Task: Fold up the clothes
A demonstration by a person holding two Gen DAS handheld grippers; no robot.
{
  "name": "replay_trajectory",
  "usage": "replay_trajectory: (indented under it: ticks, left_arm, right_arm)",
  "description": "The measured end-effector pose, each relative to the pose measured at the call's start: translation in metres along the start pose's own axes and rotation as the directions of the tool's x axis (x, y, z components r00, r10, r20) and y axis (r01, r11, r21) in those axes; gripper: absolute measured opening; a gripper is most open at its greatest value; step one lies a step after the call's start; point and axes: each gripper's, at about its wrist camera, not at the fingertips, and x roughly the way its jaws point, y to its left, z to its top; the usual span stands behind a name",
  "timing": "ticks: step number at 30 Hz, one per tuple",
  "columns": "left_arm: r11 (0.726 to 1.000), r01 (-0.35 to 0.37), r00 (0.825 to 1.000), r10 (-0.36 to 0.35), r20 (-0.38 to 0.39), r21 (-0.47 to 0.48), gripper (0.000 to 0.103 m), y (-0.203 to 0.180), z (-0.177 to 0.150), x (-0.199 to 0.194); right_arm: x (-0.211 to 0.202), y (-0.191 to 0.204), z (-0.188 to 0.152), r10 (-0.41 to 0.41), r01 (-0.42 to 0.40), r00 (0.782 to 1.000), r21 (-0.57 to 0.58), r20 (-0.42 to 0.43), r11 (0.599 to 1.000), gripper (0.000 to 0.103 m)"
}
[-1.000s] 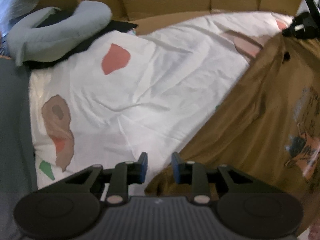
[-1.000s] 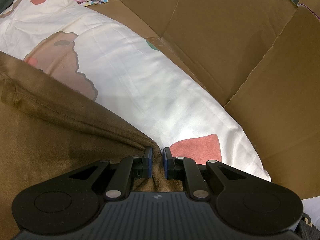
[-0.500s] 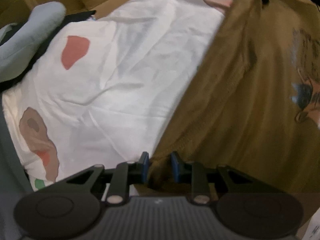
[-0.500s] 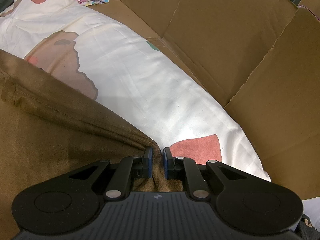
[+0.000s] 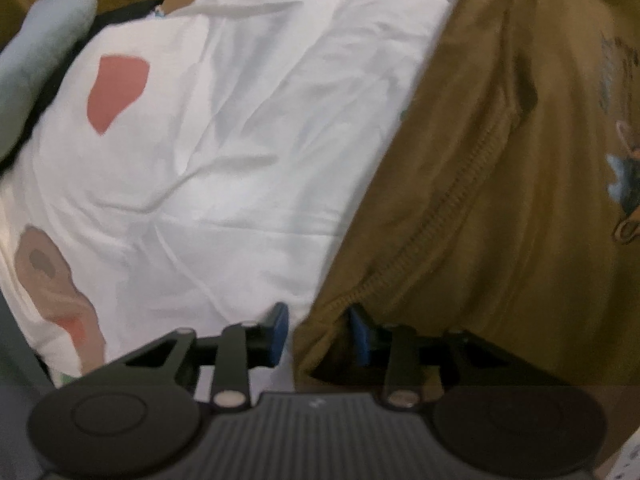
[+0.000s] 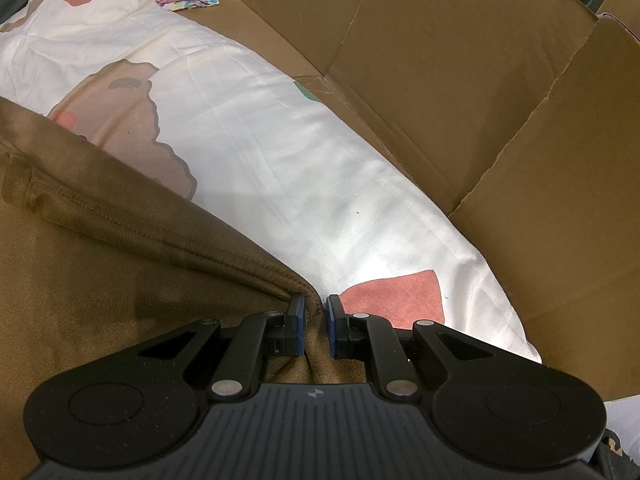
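Left wrist view: your left gripper [image 5: 318, 334] has closed in on the brown shirt [image 5: 500, 184] since 1 s ago. Fingers are wide apart w/ the shirt's corner bunched between them, nothing pinched yet. Shirt lies on the white blanket [image 5: 240, 140], grey pillow [image 5: 36, 68] at far left. Right wrist view hasn't changed: your right gripper [image 6: 315, 326] is nearly closed, clamping the brown shirt [image 6: 100, 272] edge, blanket [image 6: 300, 180] beside it, cardboard [image 6: 460, 80] behind.
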Motion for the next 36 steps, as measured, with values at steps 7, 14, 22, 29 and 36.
replay_trajectory:
  ticks: [7, 14, 22, 29, 36]
  left_arm:
    - [0.992, -0.007, 0.997, 0.017, 0.082, -0.124, 0.012, 0.010, -0.018, -0.016]
    - [0.945, -0.056, 0.969, 0.130, 0.211, -0.321, 0.012, 0.024, -0.038, -0.048]
    - [0.873, -0.074, 0.933, 0.231, 0.277, -0.481, 0.011, 0.032, -0.041, -0.046]
    - [0.759, -0.041, 0.911, 0.296, 0.288, -0.650, 0.011, 0.045, -0.052, -0.036]
    - [0.690, -0.027, 0.923, 0.296, 0.247, -0.724, 0.011, 0.055, -0.047, -0.013]
  right_arm:
    - [-0.001, -0.001, 0.000, 0.006, -0.006, 1.000, 0.013, 0.006, 1.000, 0.010]
    - [-0.005, -0.003, 0.001, 0.005, -0.006, 1.000, 0.041, 0.022, 0.999, 0.010]
    - [-0.019, -0.009, 0.012, -0.016, 0.009, 0.998, 0.102, 0.063, 0.995, 0.010]
    - [-0.026, -0.010, 0.029, -0.068, 0.052, 0.990, 0.137, 0.122, 0.989, 0.010]
    - [0.003, -0.008, 0.047, -0.071, 0.060, 0.995, 0.143, 0.069, 0.988, 0.010]
